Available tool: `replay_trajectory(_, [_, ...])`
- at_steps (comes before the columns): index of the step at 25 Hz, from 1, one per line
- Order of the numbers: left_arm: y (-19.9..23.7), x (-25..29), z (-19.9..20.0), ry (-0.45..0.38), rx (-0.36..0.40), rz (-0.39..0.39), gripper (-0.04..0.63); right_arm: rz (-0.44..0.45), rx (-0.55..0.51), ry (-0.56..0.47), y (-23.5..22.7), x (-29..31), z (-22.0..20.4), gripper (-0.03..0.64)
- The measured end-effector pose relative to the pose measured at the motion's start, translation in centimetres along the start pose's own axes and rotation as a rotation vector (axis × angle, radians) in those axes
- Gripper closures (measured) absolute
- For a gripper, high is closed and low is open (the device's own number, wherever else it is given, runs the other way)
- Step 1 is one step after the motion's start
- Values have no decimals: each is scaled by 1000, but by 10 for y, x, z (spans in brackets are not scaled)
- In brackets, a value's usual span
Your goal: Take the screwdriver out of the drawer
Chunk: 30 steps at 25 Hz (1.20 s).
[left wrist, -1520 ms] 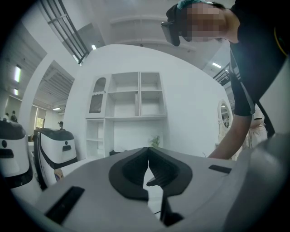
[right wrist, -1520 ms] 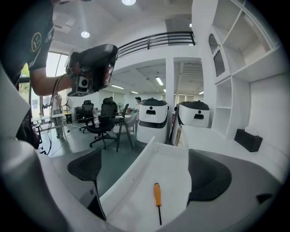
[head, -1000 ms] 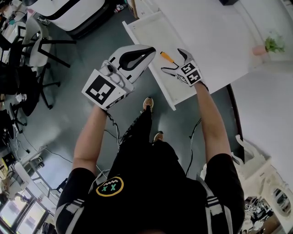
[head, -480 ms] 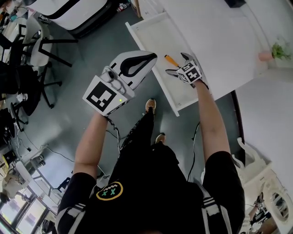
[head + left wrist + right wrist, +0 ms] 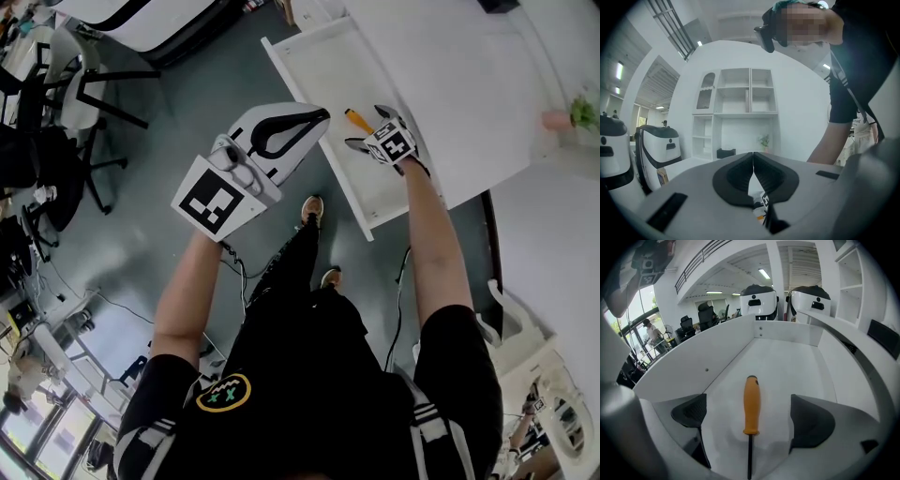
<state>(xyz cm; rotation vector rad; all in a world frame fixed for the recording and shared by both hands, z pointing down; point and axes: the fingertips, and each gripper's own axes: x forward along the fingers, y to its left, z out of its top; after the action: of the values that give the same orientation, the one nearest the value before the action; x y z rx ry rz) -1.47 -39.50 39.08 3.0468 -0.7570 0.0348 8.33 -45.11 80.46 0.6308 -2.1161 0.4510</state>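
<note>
A screwdriver point(image 5: 751, 406) with an orange handle and a dark shaft lies flat on the floor of the open white drawer point(image 5: 717, 364). In the head view the screwdriver point(image 5: 357, 120) shows inside the drawer point(image 5: 319, 70), just ahead of my right gripper point(image 5: 367, 130). The right gripper point(image 5: 752, 420) is open, its two dark pads on either side of the handle without touching it. My left gripper point(image 5: 314, 117) is held up in the air left of the drawer's front edge. Its jaws point(image 5: 753, 161) are shut with nothing in them.
The drawer sticks out from a white table point(image 5: 450, 75) that carries a small potted plant point(image 5: 574, 111). Office chairs point(image 5: 66, 103) stand on the grey floor at the left. White machines point(image 5: 759, 298) stand beyond the drawer's far end.
My right gripper has moved forward into the drawer until its pads straddle the screwdriver's handle. The left gripper has held its place, shut.
</note>
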Motion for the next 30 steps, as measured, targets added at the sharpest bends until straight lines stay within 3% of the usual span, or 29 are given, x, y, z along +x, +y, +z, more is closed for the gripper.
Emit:
replay_trajectory(8, [8, -3, -5, 5, -14, 1, 575, -32, -19, 71, -2, 13, -16, 44])
replay_trajectory(17, [11, 1, -11, 4, -35, -5, 575, -40, -22, 63, 1, 13, -12, 56])
replay_trajectory(19, [11, 2, -10, 1, -39, -6, 575, -48, -32, 64, -2, 14, -15, 77])
replay_trajectory(22, [10, 3, -8, 2, -39, -8, 575, -43, -36, 62, -1, 11, -14, 175])
replay_trajectory(30, [9, 4, -9, 0, -36, -8, 575, -38, -53, 57, 0, 11, -14, 264])
